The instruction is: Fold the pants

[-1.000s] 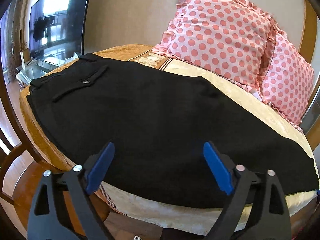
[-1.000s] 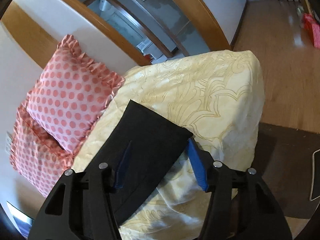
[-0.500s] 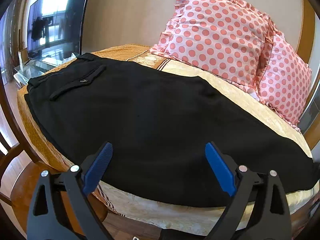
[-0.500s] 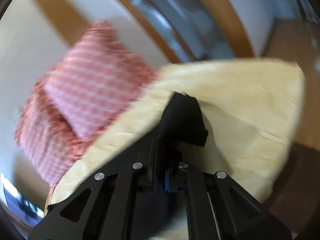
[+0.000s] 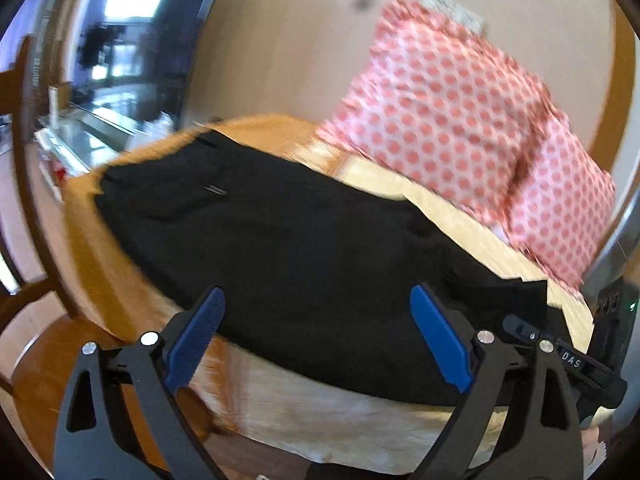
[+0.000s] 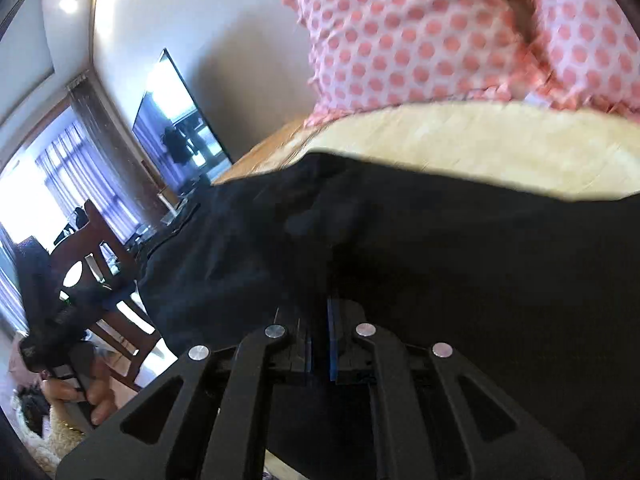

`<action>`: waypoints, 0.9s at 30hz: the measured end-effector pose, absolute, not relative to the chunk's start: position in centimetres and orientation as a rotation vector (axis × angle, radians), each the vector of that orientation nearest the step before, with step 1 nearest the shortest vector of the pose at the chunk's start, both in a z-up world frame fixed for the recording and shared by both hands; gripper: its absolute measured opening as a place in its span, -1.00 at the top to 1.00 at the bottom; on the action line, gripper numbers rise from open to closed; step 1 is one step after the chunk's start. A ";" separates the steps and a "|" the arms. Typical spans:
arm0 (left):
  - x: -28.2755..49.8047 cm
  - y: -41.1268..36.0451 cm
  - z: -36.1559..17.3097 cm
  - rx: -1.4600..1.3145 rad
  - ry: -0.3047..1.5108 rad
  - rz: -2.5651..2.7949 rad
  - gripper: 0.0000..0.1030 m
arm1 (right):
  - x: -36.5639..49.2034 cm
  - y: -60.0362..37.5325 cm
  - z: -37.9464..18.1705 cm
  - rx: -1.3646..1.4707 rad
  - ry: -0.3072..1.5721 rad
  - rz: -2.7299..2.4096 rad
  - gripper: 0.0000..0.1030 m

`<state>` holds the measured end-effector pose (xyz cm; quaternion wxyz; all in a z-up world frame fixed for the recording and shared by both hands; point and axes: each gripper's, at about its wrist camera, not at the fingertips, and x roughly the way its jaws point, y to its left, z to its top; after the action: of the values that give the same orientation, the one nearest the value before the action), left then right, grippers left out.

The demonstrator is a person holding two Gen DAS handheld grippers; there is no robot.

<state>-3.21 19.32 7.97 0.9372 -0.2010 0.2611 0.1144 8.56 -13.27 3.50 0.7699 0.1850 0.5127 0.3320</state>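
Black pants (image 5: 288, 248) lie across the yellow bedspread (image 5: 452, 216), waist at the far left, legs running right. My left gripper (image 5: 316, 340) is open and empty, just above the near edge of the pants. My right gripper (image 6: 320, 320) is shut on the leg end of the pants (image 6: 440, 264), and the cloth is lifted and carried over the rest of the pants. In the left wrist view the right gripper (image 5: 560, 356) shows at the right edge with the folded-over leg end (image 5: 516, 296).
Two pink polka-dot pillows (image 5: 460, 120) lean against the wall behind the bed. A television (image 5: 120, 52) stands at the left. A wooden chair (image 6: 100, 264) stands by the foot end. The bedspread hangs over the near edge (image 5: 320, 412).
My right gripper closed on the leg end, lifted it and swung it left over the pants. My left gripper stayed open and shifted a little to the left.
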 end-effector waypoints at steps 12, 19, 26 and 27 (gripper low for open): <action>-5.6 26.1 5.5 -0.660 0.556 0.268 -0.81 | 6.0 -6.7 3.4 0.196 1.137 0.796 0.58; -4.7 27.0 4.4 -0.783 0.587 0.158 -0.81 | 3.9 -5.8 4.1 0.145 1.099 0.918 -0.35; -3.1 27.2 4.0 -0.805 0.631 0.168 -0.81 | 4.3 -6.1 3.9 0.201 1.112 0.925 -0.35; -2.8 27.3 3.8 -0.818 0.643 0.171 -0.81 | 4.2 -6.2 3.9 0.198 1.110 0.924 -0.35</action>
<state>-2.84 27.28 3.85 0.8641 -0.3905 0.3068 0.0817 4.22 -6.16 3.94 0.7457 0.0904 0.5073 0.4223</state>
